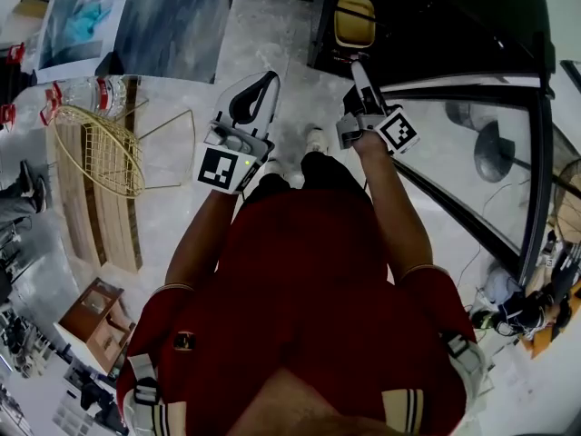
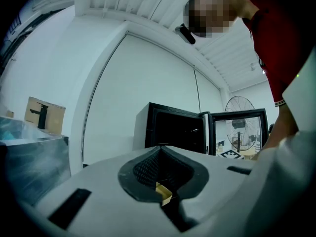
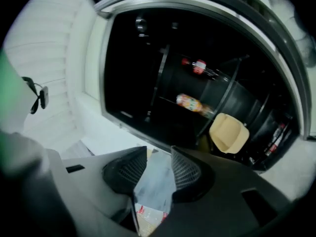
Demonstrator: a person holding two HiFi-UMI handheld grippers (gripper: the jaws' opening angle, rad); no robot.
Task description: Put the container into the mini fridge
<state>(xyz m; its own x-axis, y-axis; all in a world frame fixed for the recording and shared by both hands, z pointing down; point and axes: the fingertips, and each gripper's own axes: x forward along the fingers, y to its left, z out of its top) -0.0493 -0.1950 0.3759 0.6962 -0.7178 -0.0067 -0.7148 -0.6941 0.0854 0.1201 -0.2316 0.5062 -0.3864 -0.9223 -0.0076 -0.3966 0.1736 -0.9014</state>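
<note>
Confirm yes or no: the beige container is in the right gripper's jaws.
No, the beige plastic container sits inside the black mini fridge, beyond the right gripper's parted jaws.

The mini fridge (image 2: 148, 125) has a smooth black casing, and its glass door (image 1: 472, 153) is glossy with reflections. The container (image 3: 228, 132) looks like matt cream plastic. The left gripper (image 1: 257, 98) and right gripper (image 1: 359, 73) have matt pale plastic shells; their pads (image 3: 185, 172) are black with a fine ribbed mesh texture. At the left of the head view are a basket (image 1: 95, 148) of thin gold metal wire and a slatted wood panel (image 1: 100, 225). The shirt (image 1: 309, 271) is matt red cloth. The floor (image 1: 272, 34) is pale, stone-like and faintly shiny.
</note>
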